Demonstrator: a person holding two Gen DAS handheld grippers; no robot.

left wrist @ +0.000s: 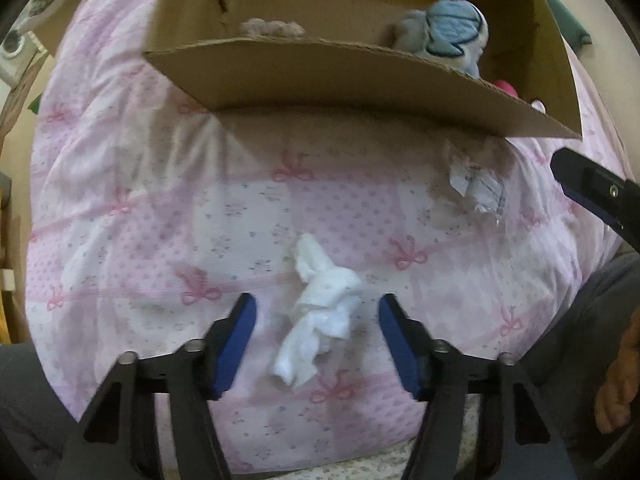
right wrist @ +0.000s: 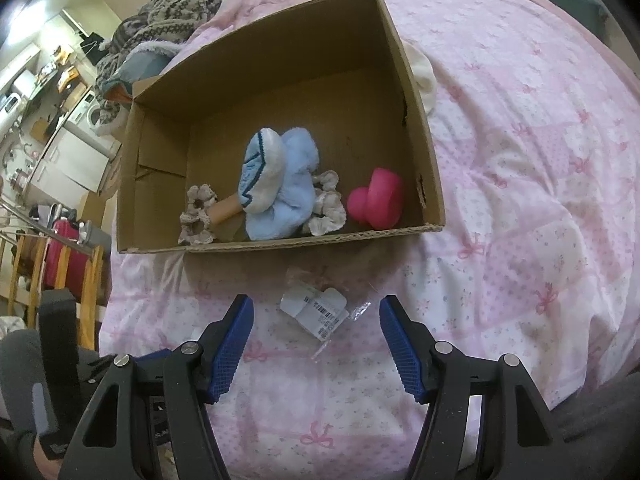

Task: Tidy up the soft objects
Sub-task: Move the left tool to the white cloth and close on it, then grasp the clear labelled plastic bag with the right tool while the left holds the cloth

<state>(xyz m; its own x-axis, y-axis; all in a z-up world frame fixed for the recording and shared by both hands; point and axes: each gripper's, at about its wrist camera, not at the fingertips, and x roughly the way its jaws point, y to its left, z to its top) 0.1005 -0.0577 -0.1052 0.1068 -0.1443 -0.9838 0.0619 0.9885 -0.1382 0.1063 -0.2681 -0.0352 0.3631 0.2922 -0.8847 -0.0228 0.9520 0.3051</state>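
Observation:
A crumpled white cloth (left wrist: 320, 312) lies on the pink bedspread between the open fingers of my left gripper (left wrist: 316, 304), which is empty. A cardboard box (right wrist: 432, 184) stands beyond it, also in the left wrist view (left wrist: 360, 84). Inside are a blue-and-white plush toy (right wrist: 276, 184), a pink soft object (right wrist: 378, 198) and lacy scrunchies (right wrist: 198, 216). My right gripper (right wrist: 316, 304) is open and empty over a clear plastic packet with a barcode label (right wrist: 320, 308), which also shows in the left wrist view (left wrist: 476, 188).
The pink patterned bedspread (right wrist: 520, 160) covers the whole bed. A knitted garment pile (right wrist: 168, 20) lies behind the box. A white soft item (right wrist: 424, 76) sits right of the box. Furniture and a wooden rail (right wrist: 60, 268) stand at the left.

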